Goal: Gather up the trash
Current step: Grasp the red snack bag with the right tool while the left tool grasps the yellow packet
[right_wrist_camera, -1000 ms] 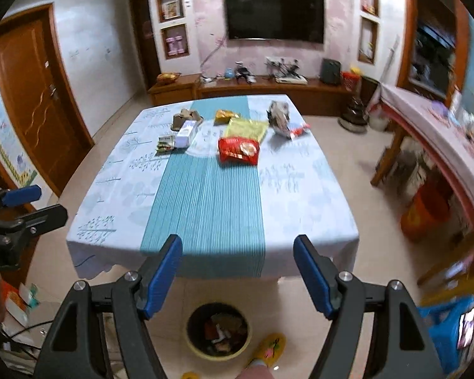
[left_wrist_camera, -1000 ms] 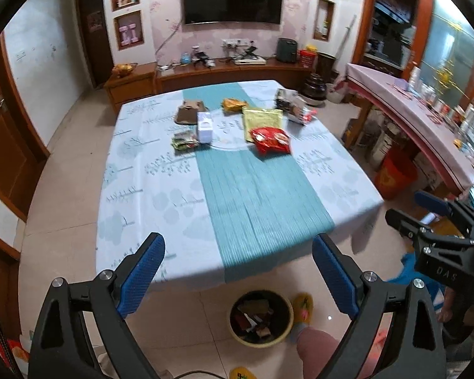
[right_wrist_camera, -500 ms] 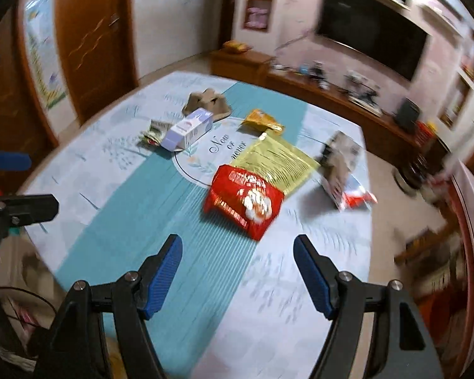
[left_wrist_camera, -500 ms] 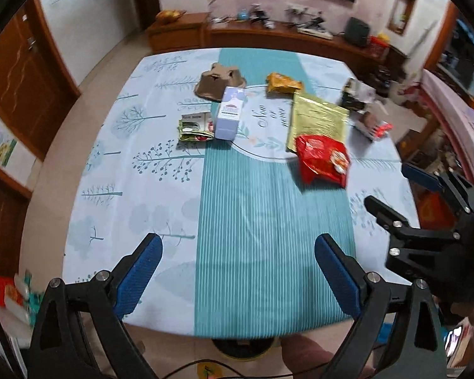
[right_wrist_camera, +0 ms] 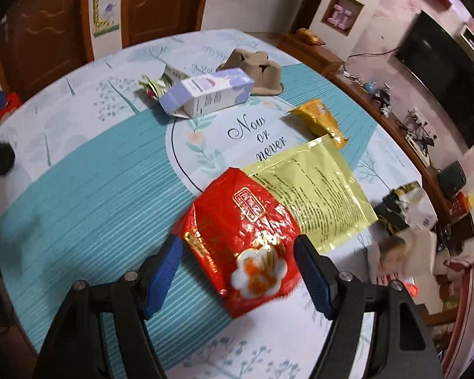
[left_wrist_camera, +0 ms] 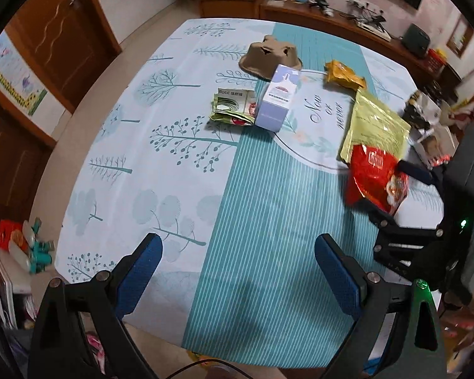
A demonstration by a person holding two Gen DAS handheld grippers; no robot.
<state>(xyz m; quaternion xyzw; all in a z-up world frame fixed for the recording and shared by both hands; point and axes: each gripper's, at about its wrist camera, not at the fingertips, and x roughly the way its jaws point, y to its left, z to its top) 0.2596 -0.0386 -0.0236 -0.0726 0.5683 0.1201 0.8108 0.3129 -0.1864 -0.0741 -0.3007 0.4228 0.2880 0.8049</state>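
Trash lies on the table: a red snack bag [right_wrist_camera: 243,240] [left_wrist_camera: 374,183], a gold-green pouch [right_wrist_camera: 312,195] [left_wrist_camera: 376,129], an orange packet [right_wrist_camera: 319,120] [left_wrist_camera: 343,74], a lilac carton [right_wrist_camera: 205,94] [left_wrist_camera: 278,98], a green wrapper [left_wrist_camera: 233,110] and a brown pulp tray [left_wrist_camera: 270,55] [right_wrist_camera: 256,69]. My right gripper [right_wrist_camera: 238,276] is open, its blue pads on either side of the red bag's near end. It shows at the right of the left wrist view [left_wrist_camera: 385,189]. My left gripper [left_wrist_camera: 237,271] is open and empty over the near table edge.
The table has a tree-print cloth [left_wrist_camera: 136,145] with a teal striped runner [left_wrist_camera: 268,221]. More crumpled packaging [right_wrist_camera: 407,205] lies at the far right edge. A wooden TV cabinet [left_wrist_camera: 300,3] stands behind and wooden doors [left_wrist_camera: 63,47] to the left.
Both grippers have moved forward and down over the table. The right gripper has closed in on the red bag, which now sits between its open fingers. The floor bin is out of view.
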